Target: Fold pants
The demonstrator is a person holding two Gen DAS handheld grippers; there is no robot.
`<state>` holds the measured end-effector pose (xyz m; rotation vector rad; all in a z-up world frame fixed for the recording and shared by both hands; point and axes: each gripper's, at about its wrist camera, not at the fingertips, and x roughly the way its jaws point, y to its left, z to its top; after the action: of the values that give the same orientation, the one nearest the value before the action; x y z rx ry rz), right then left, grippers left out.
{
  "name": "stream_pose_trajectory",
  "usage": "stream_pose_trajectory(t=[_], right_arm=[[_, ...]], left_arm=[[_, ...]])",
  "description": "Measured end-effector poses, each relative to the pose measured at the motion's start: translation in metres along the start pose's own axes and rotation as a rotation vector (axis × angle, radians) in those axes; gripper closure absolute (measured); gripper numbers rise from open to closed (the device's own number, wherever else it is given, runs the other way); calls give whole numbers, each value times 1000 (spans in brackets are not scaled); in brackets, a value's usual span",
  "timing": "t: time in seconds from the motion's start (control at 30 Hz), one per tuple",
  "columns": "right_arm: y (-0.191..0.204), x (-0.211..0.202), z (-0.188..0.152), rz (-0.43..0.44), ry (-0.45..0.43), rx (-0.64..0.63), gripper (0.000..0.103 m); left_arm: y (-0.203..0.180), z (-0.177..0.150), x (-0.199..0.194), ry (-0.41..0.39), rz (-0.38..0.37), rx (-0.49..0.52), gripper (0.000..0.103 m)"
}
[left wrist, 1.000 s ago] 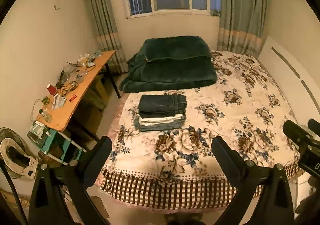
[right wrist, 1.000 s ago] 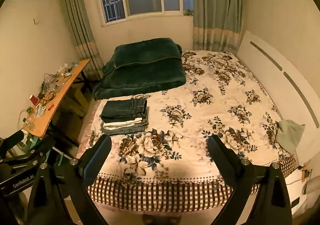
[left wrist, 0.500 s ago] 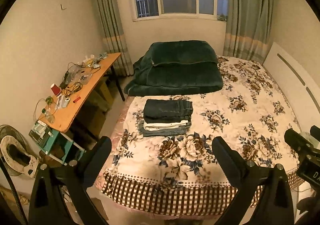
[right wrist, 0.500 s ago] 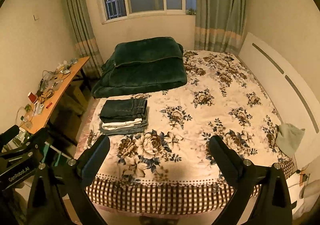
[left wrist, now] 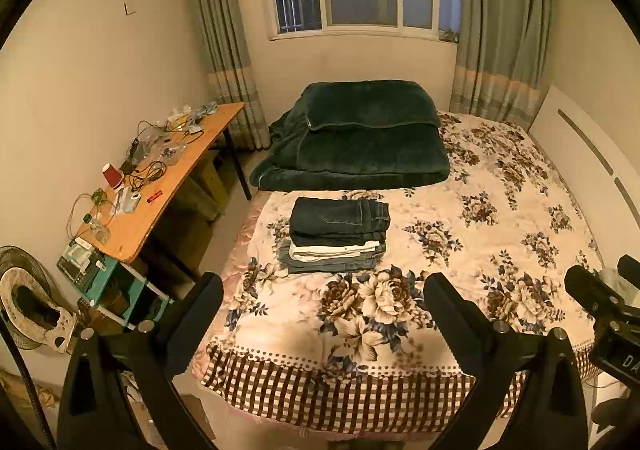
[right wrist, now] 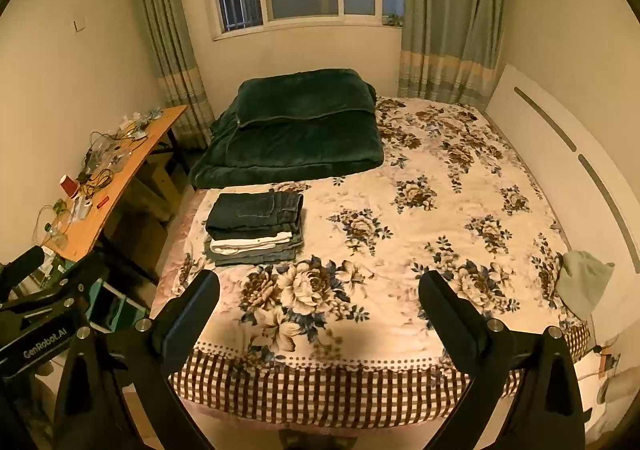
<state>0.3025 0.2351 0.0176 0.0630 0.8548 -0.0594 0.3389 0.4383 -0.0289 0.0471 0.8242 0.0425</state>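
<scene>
A stack of folded pants (left wrist: 338, 234), dark denim on top, a white pair and grey-blue denim below, lies on the left side of the floral bed (left wrist: 460, 250); it also shows in the right wrist view (right wrist: 256, 226). My left gripper (left wrist: 322, 290) is open and empty, held off the foot of the bed. My right gripper (right wrist: 318, 288) is open and empty, also off the foot of the bed. The right gripper's body (left wrist: 604, 314) shows at the right edge of the left wrist view; the left gripper's body (right wrist: 40, 314) shows at the left edge of the right wrist view.
A folded dark green blanket (left wrist: 360, 138) lies at the far left of the bed. A cluttered wooden desk (left wrist: 160, 178) stands left of the bed, with a teal crate (left wrist: 116, 286) and a fan (left wrist: 24, 298) below. A pale cloth (right wrist: 584, 282) lies at the bed's right corner.
Both grippers have drawn back and tilted up a little, so the bed and the stack sit lower in view. Both stay open and empty.
</scene>
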Motion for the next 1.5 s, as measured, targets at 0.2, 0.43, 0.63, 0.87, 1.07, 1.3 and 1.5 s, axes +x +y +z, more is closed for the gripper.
stream_pose_trajectory(t=[0.2, 0.43, 0.63, 0.87, 1.07, 1.3, 1.5], right_arm=[[0, 2, -1, 11, 6, 2, 1], [0, 2, -1, 11, 4, -1, 1], [-1, 7, 0, 13, 3, -9, 1], [-2, 9, 1, 18, 5, -7, 1], [-2, 8, 4, 17, 4, -9, 1], [-2, 8, 5, 18, 5, -10, 1], [2, 12, 7, 17, 3, -17, 1]], left_arm=[[1, 4, 3, -2, -6, -2, 0], [1, 8, 5, -4, -11, -5, 0], [2, 8, 4, -4, -11, -5, 0], [-1, 12, 6, -5, -16, 0, 0], [-4, 17, 7, -8, -19, 1, 0], [-6, 21, 8, -8, -22, 3, 0], [-7, 21, 6, -20, -32, -4, 0]])
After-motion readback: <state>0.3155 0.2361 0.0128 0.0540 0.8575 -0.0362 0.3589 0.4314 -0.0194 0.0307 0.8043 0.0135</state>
